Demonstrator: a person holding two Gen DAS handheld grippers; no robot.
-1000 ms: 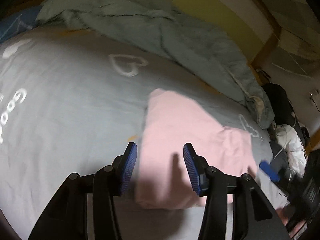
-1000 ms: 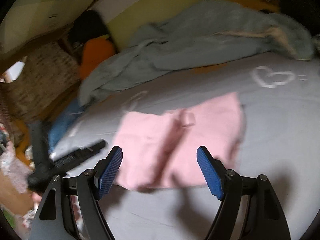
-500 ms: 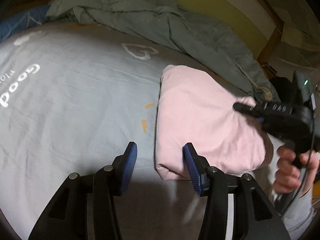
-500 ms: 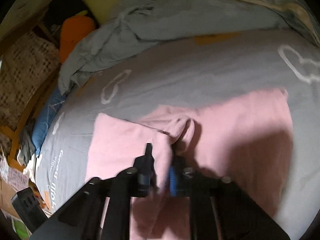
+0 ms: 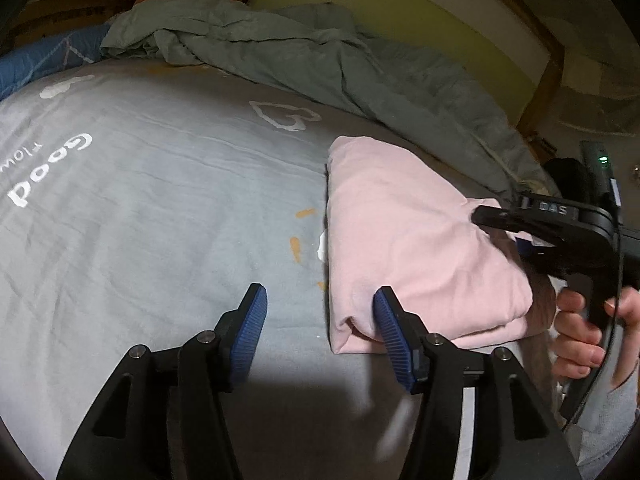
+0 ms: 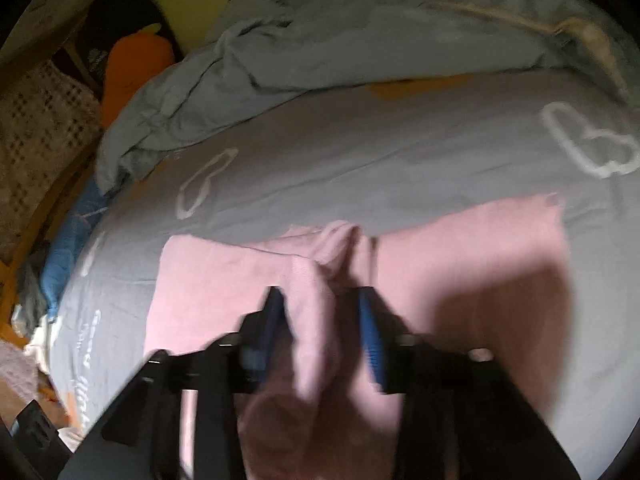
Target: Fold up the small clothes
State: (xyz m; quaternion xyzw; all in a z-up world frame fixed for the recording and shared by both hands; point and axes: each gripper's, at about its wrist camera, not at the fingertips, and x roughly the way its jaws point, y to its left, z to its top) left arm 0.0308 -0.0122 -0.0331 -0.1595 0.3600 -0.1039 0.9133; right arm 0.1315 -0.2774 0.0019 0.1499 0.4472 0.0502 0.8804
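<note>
Lying right of centre in the left wrist view, the pink garment (image 5: pixel 412 248) is resting folded on the grey bedsheet (image 5: pixel 160 208). The left gripper (image 5: pixel 318 320) is hovering with jaws spread wide at its near corner. The right gripper (image 6: pixel 322 316) is straddling a raised pink fold, jaws partly apart. A rumpled duvet (image 5: pixel 320 52) is bunching along the frame's top.

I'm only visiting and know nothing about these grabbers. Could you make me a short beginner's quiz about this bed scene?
1. True or false: the left gripper has its jaws open.
2. What colour is the garment?
3. The garment lies on: A) a wooden floor B) the grey sheet C) a chair

Key: 1 true. 2 pink. 3 B.
</note>
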